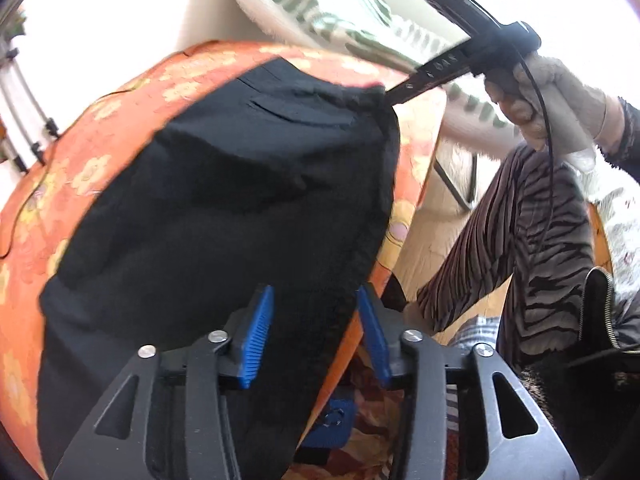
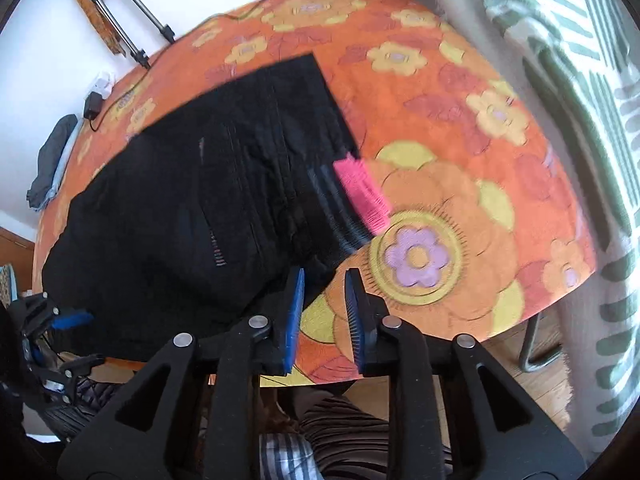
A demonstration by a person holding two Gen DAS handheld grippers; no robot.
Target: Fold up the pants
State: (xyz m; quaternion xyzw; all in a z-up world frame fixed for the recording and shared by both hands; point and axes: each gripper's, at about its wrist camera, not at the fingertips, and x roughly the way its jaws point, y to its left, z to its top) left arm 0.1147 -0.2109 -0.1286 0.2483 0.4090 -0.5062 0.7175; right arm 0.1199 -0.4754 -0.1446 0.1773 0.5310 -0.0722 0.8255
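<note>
On the desk in the left wrist view, black pants (image 1: 208, 208) lie spread over an orange flowered cloth (image 1: 92, 168), reaching from the far side down to the near edge. Both blue pads of the left hand-held gripper (image 1: 316, 332) stand apart, partly open, with the near right edge of the pants between them; neither pad clearly presses the fabric. At the far right corner of the pants, the dark tip of the right hand-held gripper (image 1: 390, 94) meets the cloth, carried by a gloved hand (image 1: 556, 100). Whether that tip pinches the fabric cannot be told from here. Tiger-striped trousers (image 1: 520, 240) on the person's leg show at right, and a green-striped white blanket (image 1: 320, 12) hangs beyond the desk.

Across the right wrist view, the same pants (image 2: 192, 200) cover the left part of the flowered cloth (image 2: 460, 140). A pink label (image 2: 362, 192) sits at their right edge. 2 blue pads of the right hand-held gripper (image 2: 322, 312) stand slightly apart with nothing between them, just near of the pants' corner. At near left, the left hand-held gripper (image 2: 68, 320) appears beside the pants' edge.
</note>
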